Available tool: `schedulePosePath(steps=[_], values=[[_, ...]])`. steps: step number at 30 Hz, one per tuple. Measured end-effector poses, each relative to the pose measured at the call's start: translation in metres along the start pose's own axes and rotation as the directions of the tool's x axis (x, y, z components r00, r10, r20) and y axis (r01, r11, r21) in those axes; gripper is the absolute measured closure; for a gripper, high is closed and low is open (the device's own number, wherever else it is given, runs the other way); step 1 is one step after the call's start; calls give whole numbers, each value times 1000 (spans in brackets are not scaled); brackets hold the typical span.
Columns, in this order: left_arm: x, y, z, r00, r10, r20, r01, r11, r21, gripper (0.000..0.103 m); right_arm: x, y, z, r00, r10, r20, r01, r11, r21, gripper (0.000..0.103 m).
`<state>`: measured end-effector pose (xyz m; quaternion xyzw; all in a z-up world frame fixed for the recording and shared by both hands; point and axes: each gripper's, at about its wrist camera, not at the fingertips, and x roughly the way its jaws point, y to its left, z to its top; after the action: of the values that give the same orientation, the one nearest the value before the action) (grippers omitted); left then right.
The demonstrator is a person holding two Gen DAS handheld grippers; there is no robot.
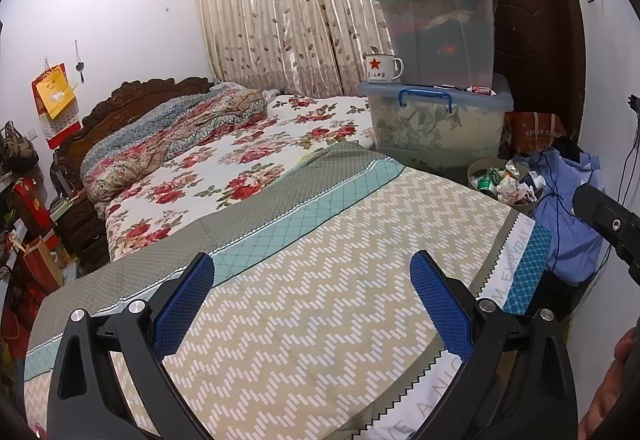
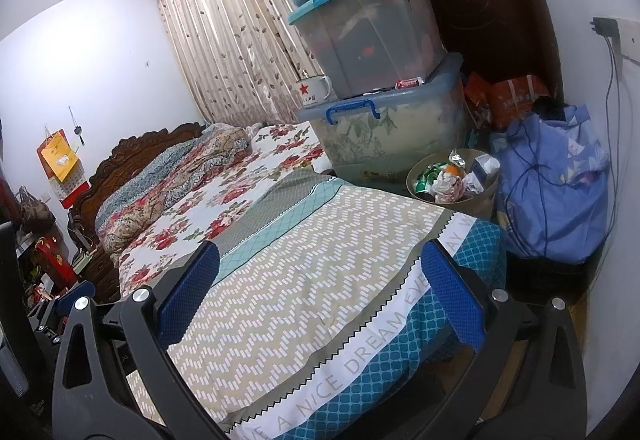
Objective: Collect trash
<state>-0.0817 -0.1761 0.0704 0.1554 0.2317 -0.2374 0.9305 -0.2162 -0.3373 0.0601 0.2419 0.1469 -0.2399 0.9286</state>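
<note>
Bedroom clutter crowds the bed's far corner, where the trash bin (image 2: 452, 179), full of crumpled paper and cans, stands ahead-right of both wide, empty claws; the right claw (image 2: 320, 294) looks nearer than the left claw (image 1: 312, 298).

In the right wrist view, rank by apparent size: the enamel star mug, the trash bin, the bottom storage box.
Largest to smallest:
1. bottom storage box
2. trash bin
3. enamel star mug; it also sits farther from the camera.
</note>
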Motion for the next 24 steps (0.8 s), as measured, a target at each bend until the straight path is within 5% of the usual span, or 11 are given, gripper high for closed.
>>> schedulePosePath(steps=[24], values=[[2, 0, -2, 1000, 4, -13, -4, 1000, 10, 9, 1, 0, 0, 1000, 0, -5, 0, 1000, 0, 3]])
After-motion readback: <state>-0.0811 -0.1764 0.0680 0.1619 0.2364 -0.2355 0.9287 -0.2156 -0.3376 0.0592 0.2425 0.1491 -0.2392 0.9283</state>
